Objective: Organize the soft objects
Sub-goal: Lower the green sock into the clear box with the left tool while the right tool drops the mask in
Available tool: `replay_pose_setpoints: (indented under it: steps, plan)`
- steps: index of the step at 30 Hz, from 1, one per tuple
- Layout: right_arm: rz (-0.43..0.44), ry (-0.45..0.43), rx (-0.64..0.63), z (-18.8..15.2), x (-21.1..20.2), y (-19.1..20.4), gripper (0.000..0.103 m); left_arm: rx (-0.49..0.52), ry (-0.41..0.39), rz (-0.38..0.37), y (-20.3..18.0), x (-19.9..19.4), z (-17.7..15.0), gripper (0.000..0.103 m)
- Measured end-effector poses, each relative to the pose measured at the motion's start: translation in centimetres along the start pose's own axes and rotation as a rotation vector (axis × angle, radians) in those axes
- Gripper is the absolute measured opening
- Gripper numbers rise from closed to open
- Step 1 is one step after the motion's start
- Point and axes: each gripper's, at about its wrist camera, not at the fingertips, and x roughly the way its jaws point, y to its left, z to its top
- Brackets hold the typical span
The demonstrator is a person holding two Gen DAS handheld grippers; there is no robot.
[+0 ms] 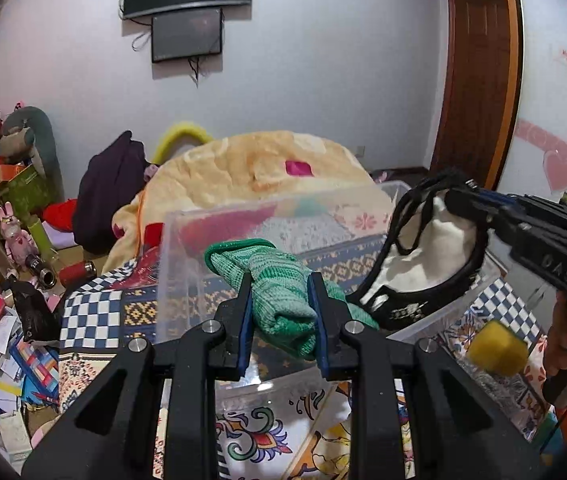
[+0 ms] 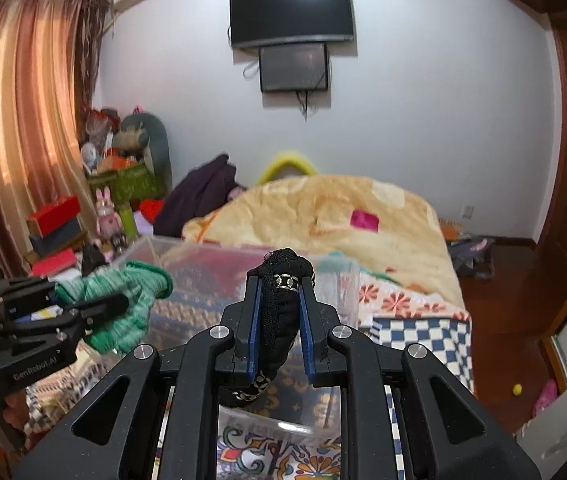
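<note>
Dim indoor light, glare on television (image 2: 291,12), perhaps motion-blurred, fisheye-warped edges

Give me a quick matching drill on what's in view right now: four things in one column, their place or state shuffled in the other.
Things:
1. green cloth
2. black-and-white item
3. clear bin
4. yellow block

Places or states:
A. lies on the patterned cover, near the right edge of the left wrist view
B. clamped in the right hand-held gripper
C. clamped in the left hand-held gripper
D. stands on the bed under both held items

Pairs: 1-C, 2-B, 3-D, 4-A
</note>
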Motion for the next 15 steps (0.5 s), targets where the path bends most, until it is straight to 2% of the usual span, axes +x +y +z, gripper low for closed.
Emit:
replay_pose_setpoints:
  steps: [9, 14, 15]
  plan:
    - [0.025, 0.149, -0.064, -1.0, 2.3, 0.6, 0.017, -0.001, 0.048, -0.011, -0.4, 1.3, -0.1, 0.026]
    - [0.017, 0.186, -0.089, -1.4, 2.2, 0.9, 0.023, -0.007, 0.054, -0.019, -0.2, 0.7, 0.1, 0.038]
    - [0.016, 0.186, -0.086, -1.4, 2.0, 0.8, 0.03, -0.011, 0.051, -0.023, -0.1, 0.5, 0.1, 0.041]
